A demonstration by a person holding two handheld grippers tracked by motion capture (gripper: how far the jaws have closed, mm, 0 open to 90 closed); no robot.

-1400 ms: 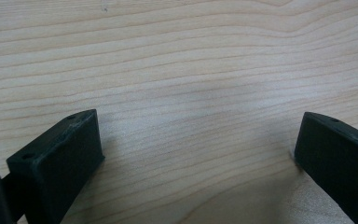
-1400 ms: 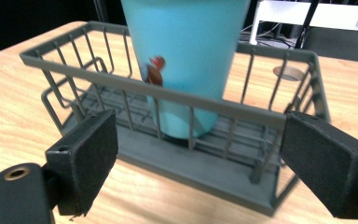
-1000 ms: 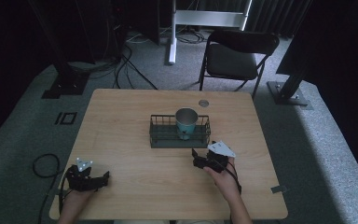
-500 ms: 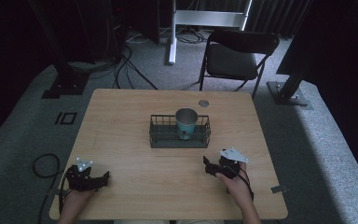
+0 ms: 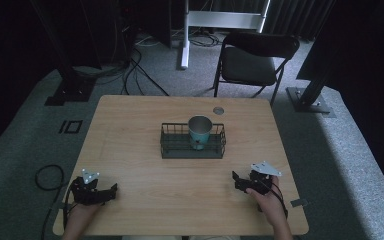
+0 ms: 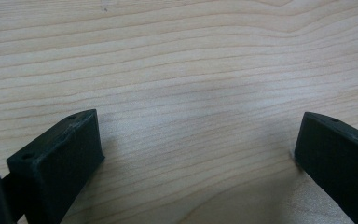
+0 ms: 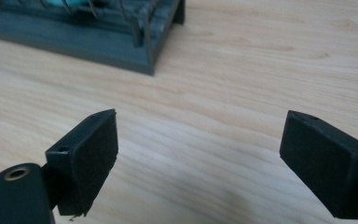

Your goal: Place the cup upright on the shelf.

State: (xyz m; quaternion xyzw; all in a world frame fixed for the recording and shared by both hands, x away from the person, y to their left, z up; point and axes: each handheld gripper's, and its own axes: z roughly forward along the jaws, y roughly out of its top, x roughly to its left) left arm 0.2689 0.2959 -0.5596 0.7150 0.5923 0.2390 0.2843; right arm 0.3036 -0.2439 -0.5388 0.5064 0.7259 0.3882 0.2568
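While both grippers sit low over the wooden table (image 5: 130, 125), the landmark is the dark wire basket (image 5: 170, 149) at the table's middle. Teal cup (image 5: 199, 131) stands upright inside the basket, toward its right half, rim above the basket's top wire. Left gripper (image 5: 111, 189) is well apart from the basket, toward the near left corner from it, held by the person's left hand (image 5: 80, 212), grey plate on top, jaws pointing right. In the left gripper view the left gripper (image 6: 196, 154) has jaws spread wide, nothing between them, bare wood grain underneath. Right gripper (image 5: 236, 179) is near the basket's front right, a bit closer to it than the left one, held by the right hand (image 5: 269, 200), jaws pointing left toward the basket side. In the right gripper view the right gripper (image 7: 198, 149) is also wide open and empty, and the wire basket (image 7: 121, 46) corner shows up ahead of the jaws, apart from them. Small round grommet (image 5: 218, 110) lies behind the basket, to its right. Black folding chair (image 5: 252, 62) stands on the carpet beyond the table's far edge, behind the basket.
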